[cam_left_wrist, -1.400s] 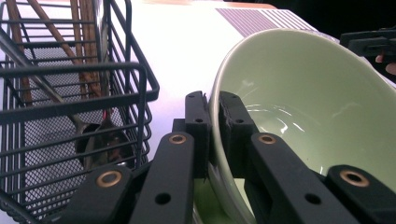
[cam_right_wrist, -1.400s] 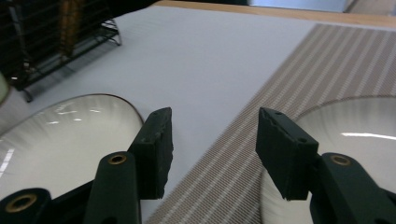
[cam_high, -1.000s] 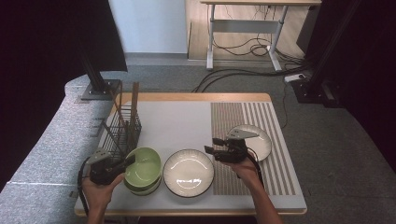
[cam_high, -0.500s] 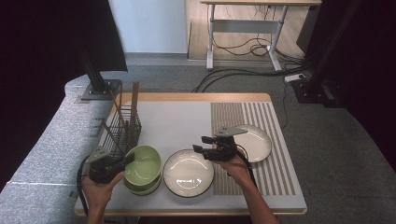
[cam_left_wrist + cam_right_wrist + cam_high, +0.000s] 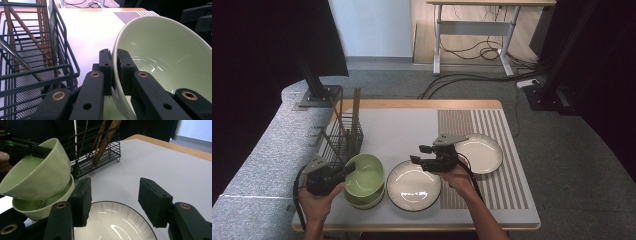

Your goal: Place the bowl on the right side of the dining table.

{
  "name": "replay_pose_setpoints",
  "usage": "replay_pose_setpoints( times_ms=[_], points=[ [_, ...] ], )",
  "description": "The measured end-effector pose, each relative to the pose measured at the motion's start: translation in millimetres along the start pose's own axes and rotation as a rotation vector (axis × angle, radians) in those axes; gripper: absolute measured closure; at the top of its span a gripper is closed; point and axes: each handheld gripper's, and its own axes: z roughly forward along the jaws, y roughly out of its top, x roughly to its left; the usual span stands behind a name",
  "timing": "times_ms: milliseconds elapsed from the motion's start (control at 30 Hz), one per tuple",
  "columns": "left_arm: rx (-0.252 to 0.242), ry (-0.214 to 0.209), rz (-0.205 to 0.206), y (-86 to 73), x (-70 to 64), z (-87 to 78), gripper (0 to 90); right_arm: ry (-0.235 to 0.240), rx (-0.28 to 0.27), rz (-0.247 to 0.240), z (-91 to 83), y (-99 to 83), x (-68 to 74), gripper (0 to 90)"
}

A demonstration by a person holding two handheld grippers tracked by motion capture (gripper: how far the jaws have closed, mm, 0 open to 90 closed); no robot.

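Note:
My left gripper [image 5: 343,172] [image 5: 114,65] is shut on the near rim of a green bowl [image 5: 364,176] [image 5: 165,55] [image 5: 37,173]. That bowl is tilted and lifted slightly out of a second green bowl [image 5: 42,205] [image 5: 369,202] below it. My right gripper [image 5: 416,154] [image 5: 113,200] is open and hovers over the far edge of a white dark-rimmed plate [image 5: 412,186] [image 5: 112,225], with nothing between its jaws. A second white plate [image 5: 482,154] lies to the right on the striped part of the mat.
A black wire rack [image 5: 341,135] [image 5: 32,57] [image 5: 97,152] with wooden sticks stands just behind the bowls at the left. The grey mat [image 5: 402,130] is bare behind the plates. The table's front edge [image 5: 422,227] is close to the dishes.
My right gripper moved left, from over the right-hand plate to the far edge of the middle plate. The left gripper stayed on the green bowl and tilted it up a little.

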Motion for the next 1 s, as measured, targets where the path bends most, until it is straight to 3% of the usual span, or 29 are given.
replay_pose_setpoints(
  times_ms=[333,633,1000],
  points=[
    [0.004,0.013,0.012,0.4,-3.2,3.9,83.3,0.031,-0.013,-0.011,8.5,13.1,11.4,44.4],
    [-0.003,0.032,0.027,0.6,-7.9,5.7,83.4,0.100,0.000,-0.009,24.7,19.0,26.1,44.5],
    [-0.009,0.034,0.024,-0.5,-9.3,5.6,83.4,0.110,0.025,-0.022,37.3,23.4,39.8,44.4]
  ],
)
